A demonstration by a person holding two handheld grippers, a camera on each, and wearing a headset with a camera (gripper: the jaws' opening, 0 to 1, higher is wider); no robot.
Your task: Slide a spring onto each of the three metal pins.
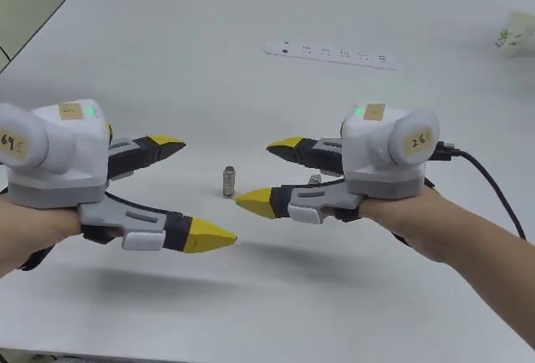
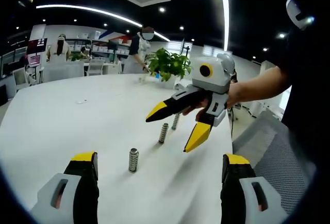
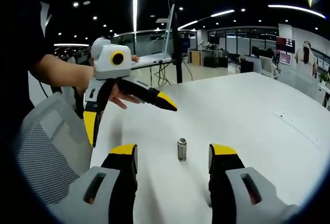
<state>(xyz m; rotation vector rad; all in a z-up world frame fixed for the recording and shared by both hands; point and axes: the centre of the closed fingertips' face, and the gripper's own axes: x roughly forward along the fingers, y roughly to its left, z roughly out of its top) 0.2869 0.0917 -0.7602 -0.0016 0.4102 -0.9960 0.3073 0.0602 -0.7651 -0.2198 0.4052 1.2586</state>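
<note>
The left tongs [image 1: 191,189] had a white moulded plastic body, grey arms and black jaws tapering to pointed yellow tips. The jaws stood wide apart and gripped nothing. Just to their right a short spring [image 1: 229,181], a dull grey metal coil, stood upright on the smooth, matt white surface [image 1: 251,296]. It sat in the gap between the two pairs of tips and touched neither. The right tongs [image 1: 266,174], of the same make, were likewise spread wide and empty, their tips aimed leftward with the lower one near the coil.

In the left gripper view two more coils stood in a row beyond the first. There was a slimmer second spring [image 2: 163,132] and a third spring [image 2: 176,121] just beneath the right tongs' upper jaw. What held each coil upright could not be told.

Farther back lay a long white power strip [image 1: 330,53], and near the far right edge a small crumpled clear packet [image 1: 514,33], both well apart from the springs. In the left gripper view a leafy potted plant [image 2: 167,64] stood past the far edge and a grey mesh chair [image 2: 278,167] stood beside the surface at the right.

Open white surface stretched between the short spring and the power strip, and again between the tongs and the near edge. The left edge ran off diagonally at the top left of the head view.
</note>
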